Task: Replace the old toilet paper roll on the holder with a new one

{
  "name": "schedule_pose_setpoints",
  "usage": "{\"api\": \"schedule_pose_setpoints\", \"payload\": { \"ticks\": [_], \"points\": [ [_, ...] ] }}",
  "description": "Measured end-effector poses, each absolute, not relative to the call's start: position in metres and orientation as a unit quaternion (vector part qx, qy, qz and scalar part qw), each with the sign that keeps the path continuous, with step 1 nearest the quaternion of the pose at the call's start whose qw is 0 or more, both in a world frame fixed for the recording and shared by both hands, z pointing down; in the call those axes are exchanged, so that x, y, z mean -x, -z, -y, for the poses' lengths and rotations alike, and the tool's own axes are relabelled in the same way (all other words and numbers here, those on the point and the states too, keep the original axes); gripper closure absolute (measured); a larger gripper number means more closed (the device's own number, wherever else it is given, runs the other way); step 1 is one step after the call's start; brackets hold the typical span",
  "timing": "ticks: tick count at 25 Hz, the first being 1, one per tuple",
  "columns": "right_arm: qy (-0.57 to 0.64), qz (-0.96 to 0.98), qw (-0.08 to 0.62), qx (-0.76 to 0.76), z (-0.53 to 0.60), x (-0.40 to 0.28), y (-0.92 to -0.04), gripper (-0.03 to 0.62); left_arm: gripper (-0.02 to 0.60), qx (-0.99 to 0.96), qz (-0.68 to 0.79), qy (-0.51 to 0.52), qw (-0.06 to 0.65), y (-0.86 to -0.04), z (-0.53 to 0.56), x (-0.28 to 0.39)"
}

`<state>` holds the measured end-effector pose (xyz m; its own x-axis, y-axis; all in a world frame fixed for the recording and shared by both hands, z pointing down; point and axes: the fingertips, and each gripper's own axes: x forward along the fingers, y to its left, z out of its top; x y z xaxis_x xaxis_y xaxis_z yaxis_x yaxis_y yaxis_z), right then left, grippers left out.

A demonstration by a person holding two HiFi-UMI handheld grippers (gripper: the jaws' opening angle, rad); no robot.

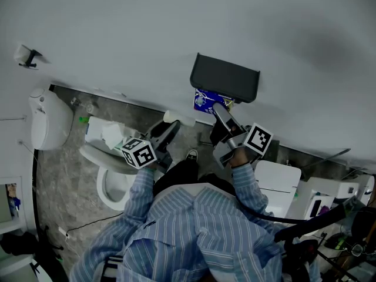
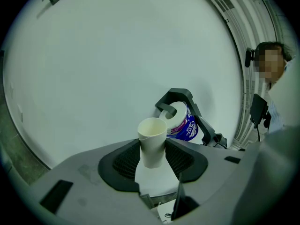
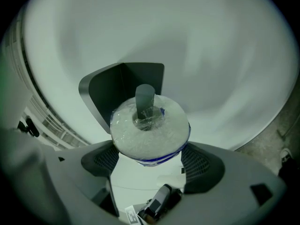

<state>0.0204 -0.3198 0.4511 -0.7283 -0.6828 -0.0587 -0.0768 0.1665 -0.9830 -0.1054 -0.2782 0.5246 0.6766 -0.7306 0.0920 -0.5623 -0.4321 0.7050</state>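
A dark wall holder (image 1: 225, 78) with its cover raised is the main container here. A new roll (image 3: 150, 135), wrapped in clear plastic with blue print, sits at it. The right gripper (image 3: 150, 161) points level at the wall (image 1: 147, 28), and its jaws press on the roll's two sides. The holder's grey spindle (image 3: 145, 100) meets the roll's centre hole, where the wrap wrinkles. How far the spindle goes in cannot be told. The left gripper (image 2: 153, 156) is just beside it on the left, jaws part open and clamped on an empty cardboard tube (image 2: 152, 142). The tube stands upright, open end up, with nothing inside. From this gripper's view the holder's bent arm curves over the roll. In the head view, a white toilet (image 1: 97, 157) stands below the left gripper with its bowl open. Crumpled white paper (image 1: 111, 135) lies on top of it near the wall. A white lidded box (image 1: 276, 178) stands to the right, on grey stone floor (image 1: 59, 181). The person's striped sleeves (image 1: 138, 195) fill the foreground and hide the floor beneath the holder.
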Motion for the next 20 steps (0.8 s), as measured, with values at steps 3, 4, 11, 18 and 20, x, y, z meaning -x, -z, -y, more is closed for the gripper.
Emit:
{"api": "schedule_pose_setpoints", "payload": {
  "ticks": [3, 4, 11, 18, 20],
  "points": [
    [0.576, -0.732, 0.248, 0.267, 0.320, -0.020, -0.451, 0.180, 0.411, -0.838, 0.387, 0.114, 0.368, -0.525, 0.278, 0.107],
    [0.572, -0.735, 0.244, 0.269, 0.320, -0.020, -0.451, 0.180, 0.411, -0.838, 0.387, 0.113, 0.369, -0.525, 0.277, 0.107],
    [0.568, -0.743, 0.236, 0.264, 0.312, -0.016, -0.448, 0.180, 0.411, -0.837, 0.388, 0.113, 0.368, -0.524, 0.270, 0.108],
    [0.566, -0.746, 0.231, 0.265, 0.298, -0.023, -0.448, 0.180, 0.411, -0.839, 0.387, 0.114, 0.365, -0.521, 0.257, 0.104],
    [0.568, -0.746, 0.226, 0.263, 0.291, -0.023, -0.450, 0.180, 0.411, -0.840, 0.387, 0.114, 0.363, -0.520, 0.252, 0.102]
  ]
}}
